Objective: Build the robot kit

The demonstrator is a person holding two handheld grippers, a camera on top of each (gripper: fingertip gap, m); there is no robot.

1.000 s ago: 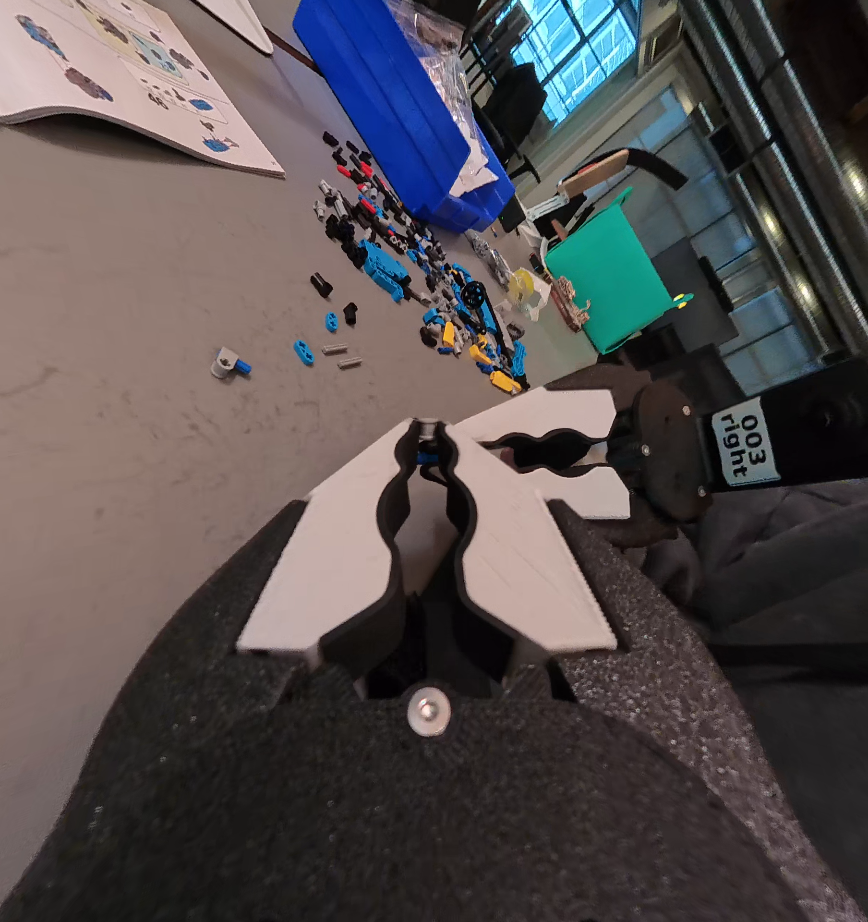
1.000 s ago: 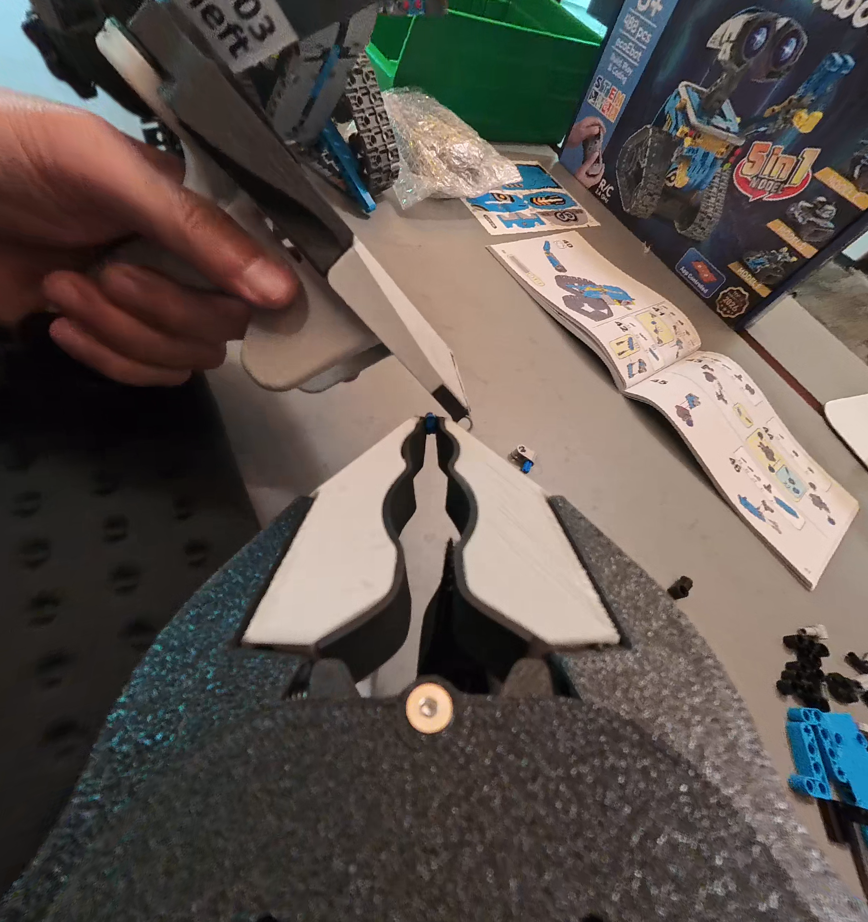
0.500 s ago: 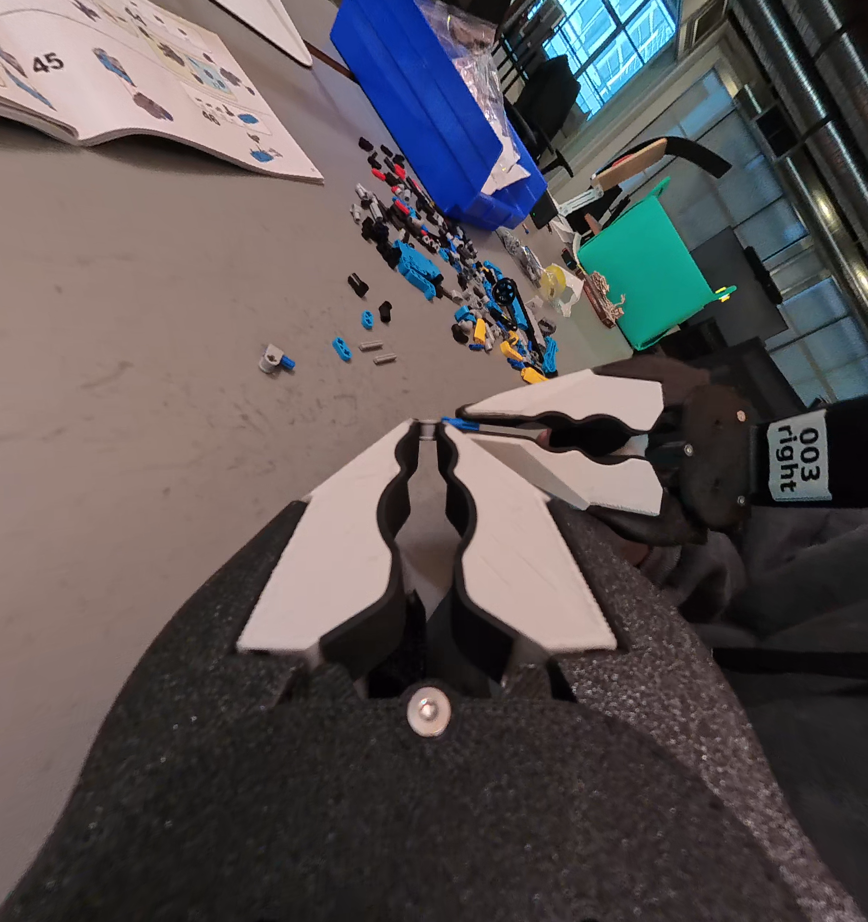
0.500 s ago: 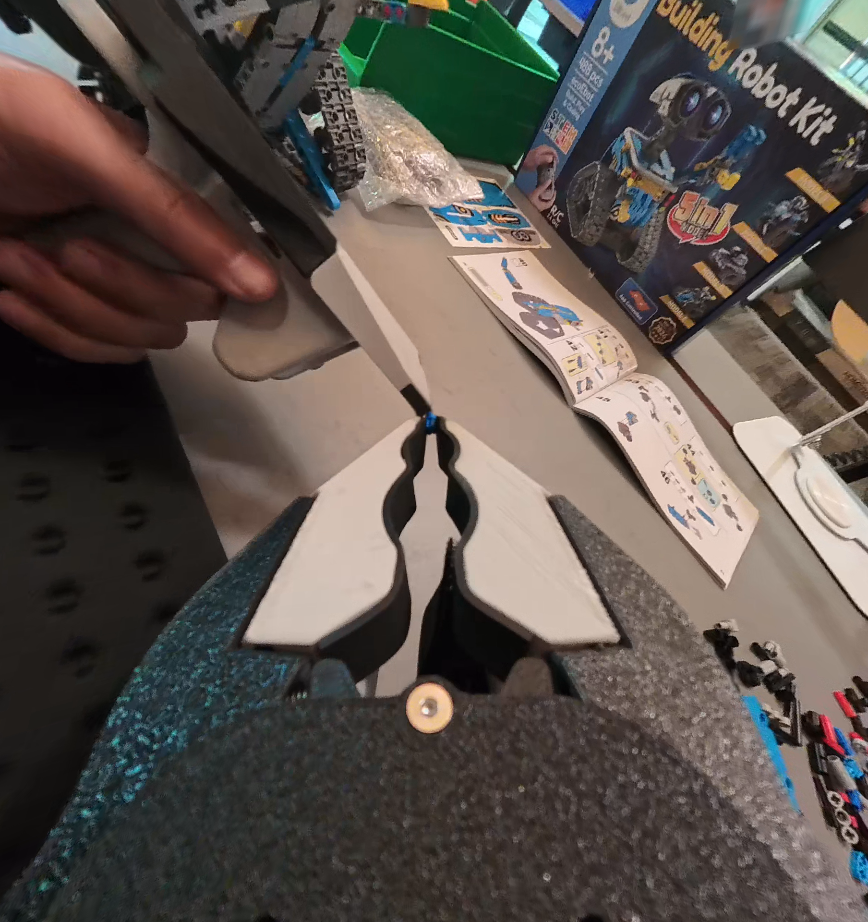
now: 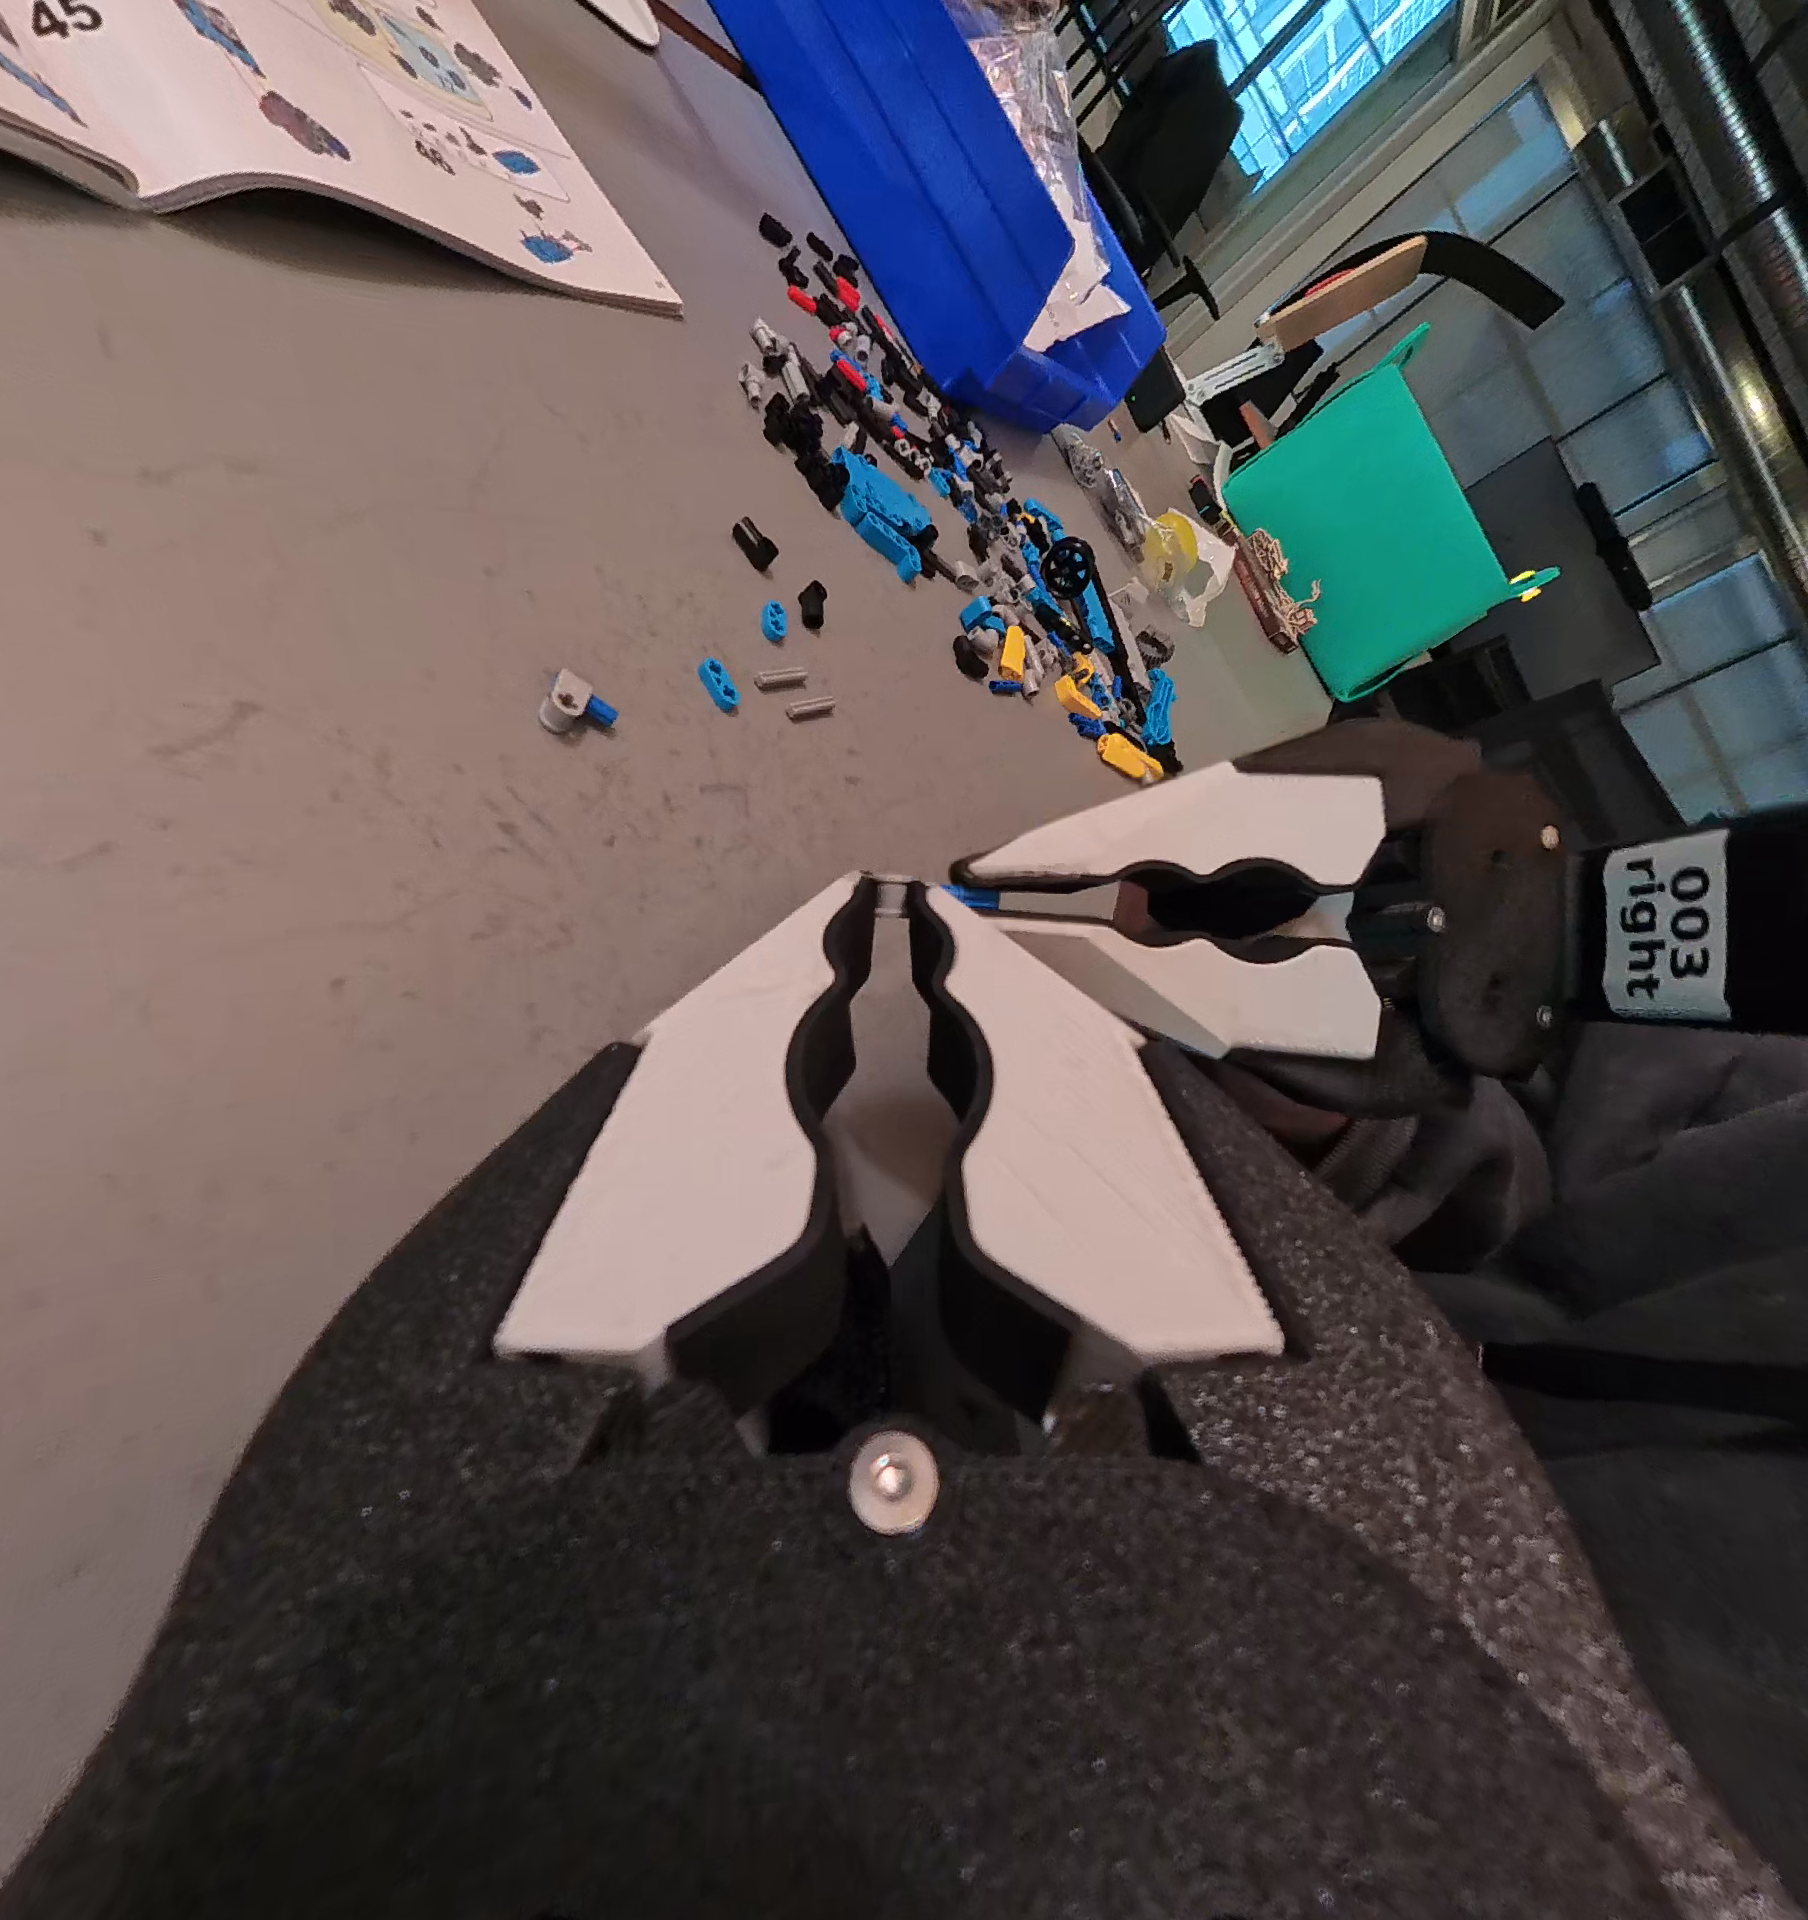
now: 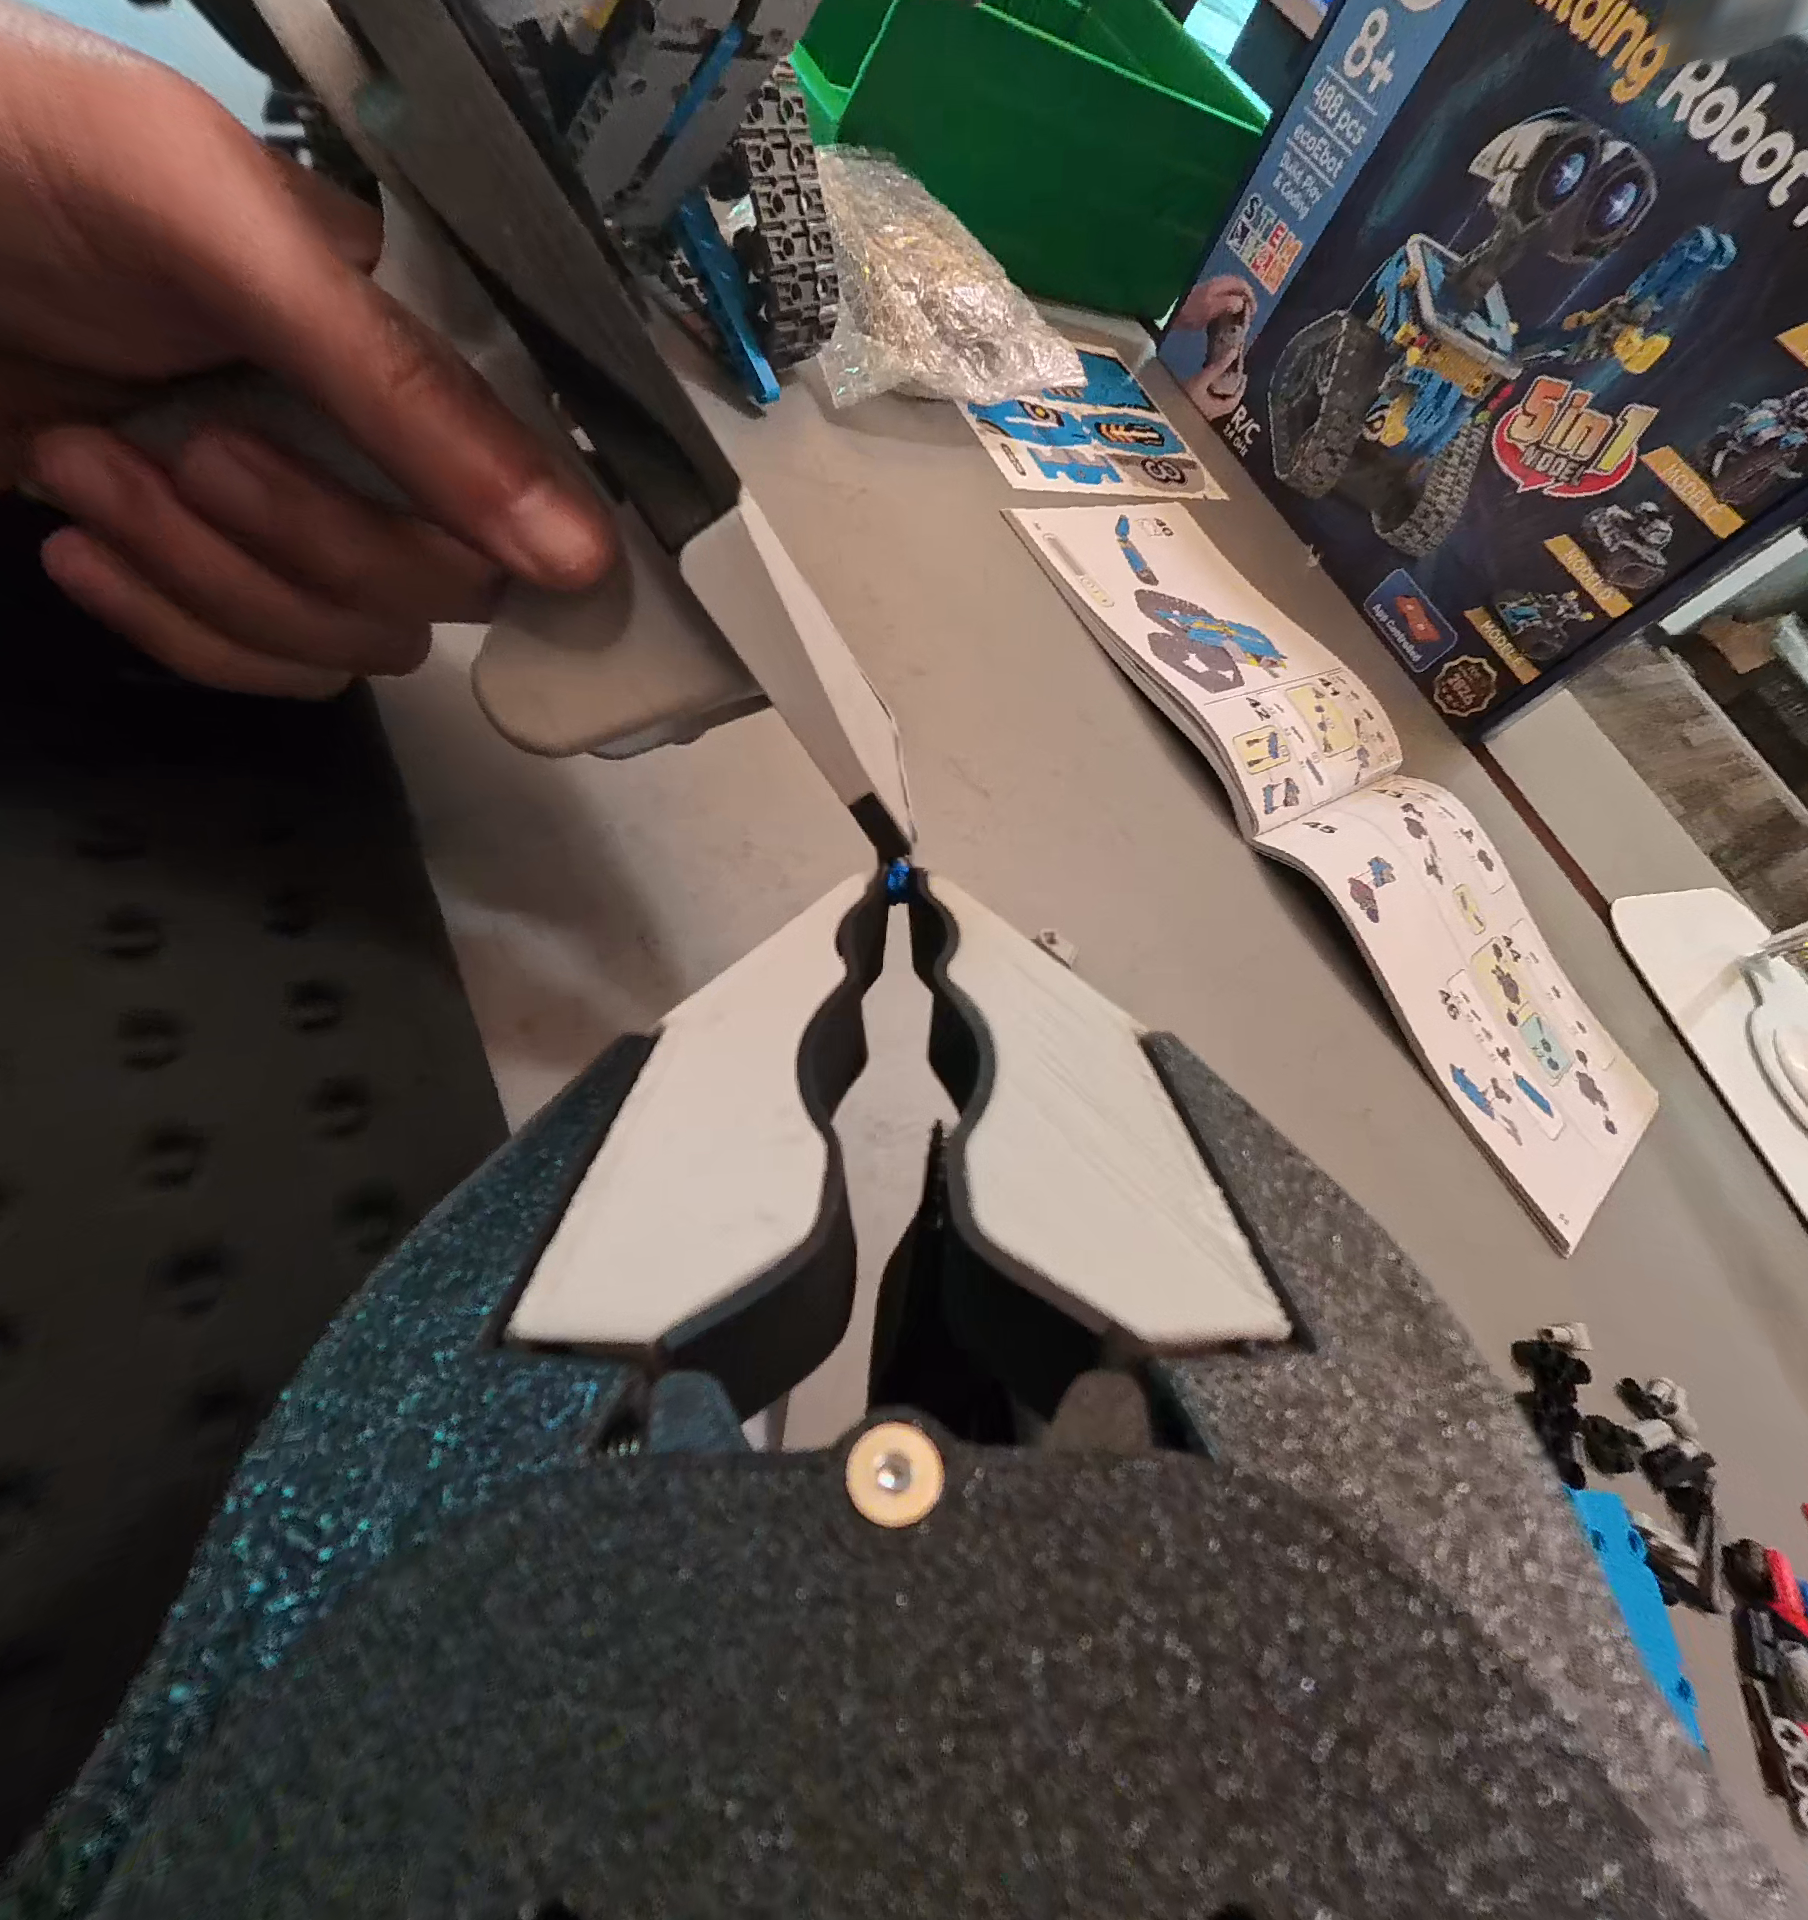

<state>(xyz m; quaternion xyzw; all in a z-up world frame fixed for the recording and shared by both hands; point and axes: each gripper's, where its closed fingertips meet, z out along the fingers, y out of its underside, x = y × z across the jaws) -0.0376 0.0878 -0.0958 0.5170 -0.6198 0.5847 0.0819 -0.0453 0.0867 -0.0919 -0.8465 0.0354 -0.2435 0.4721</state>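
Note:
My left gripper is shut on a small grey piece at its very tips, low over the grey table. My right gripper is shut on a small blue pin. In the left wrist view the right gripper comes in from the right, and its blue pin points at the left tips, almost touching them. In the right wrist view the left gripper comes down from the upper left, held by a hand, with its tip just above the blue pin.
An open instruction booklet lies on the table, with a blue bin and a spread of loose small parts beyond it. A kit box, a green bin, a plastic bag and a tracked model stand at the back. The left tips stand about 25 cm off the tracked model.
A second ago the two sets of tips overlapped. Now the right tips with the blue pin sit just to the right of the left tips. Both grippers stay shut.

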